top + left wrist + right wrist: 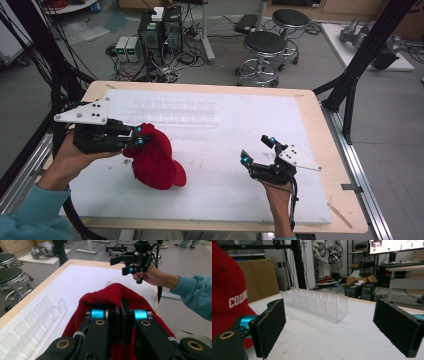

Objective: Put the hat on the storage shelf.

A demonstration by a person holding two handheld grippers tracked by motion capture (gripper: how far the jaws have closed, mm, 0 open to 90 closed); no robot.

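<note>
With the left gripper (139, 135) pinched tight on the red cap (156, 160), hanging just above the worktop (225, 150), the right gripper (260, 150), fingers wide and empty, should take the free edge squarely.

One red cap (156, 160), one clear slotted plastic rack (172, 111), two handheld grippers, left (136, 135) and right (259, 150), one white table mat (240, 125), and two round black stools (264, 44).

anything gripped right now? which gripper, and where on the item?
Left gripper is shut on the red cap, pinching a fold of fabric at its upper edge. Right gripper is open, holding nothing.
</note>
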